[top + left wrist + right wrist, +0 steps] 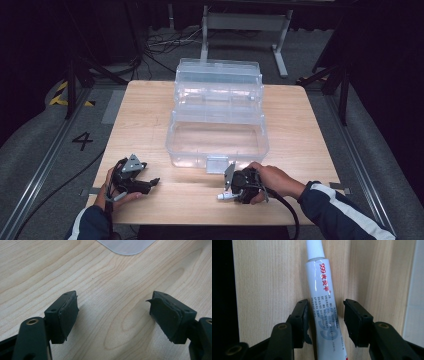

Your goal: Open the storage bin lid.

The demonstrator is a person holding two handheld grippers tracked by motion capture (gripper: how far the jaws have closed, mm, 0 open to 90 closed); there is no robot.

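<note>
I am bracketing the tube (325, 312) with my right fingers (325, 322), which are standing half-open around it and not yet pressing; it is lying flat on the bench (300, 130) just in front of the clear box (218, 135). It is slim, white and glossy, with a ribbed cap, so it could roll or squirt aside if I am closing off-centre. My left fingers (113, 315) are hanging wide open, empty.

clear box (217, 132) ahead (open), bare table (310, 130) beside
</note>
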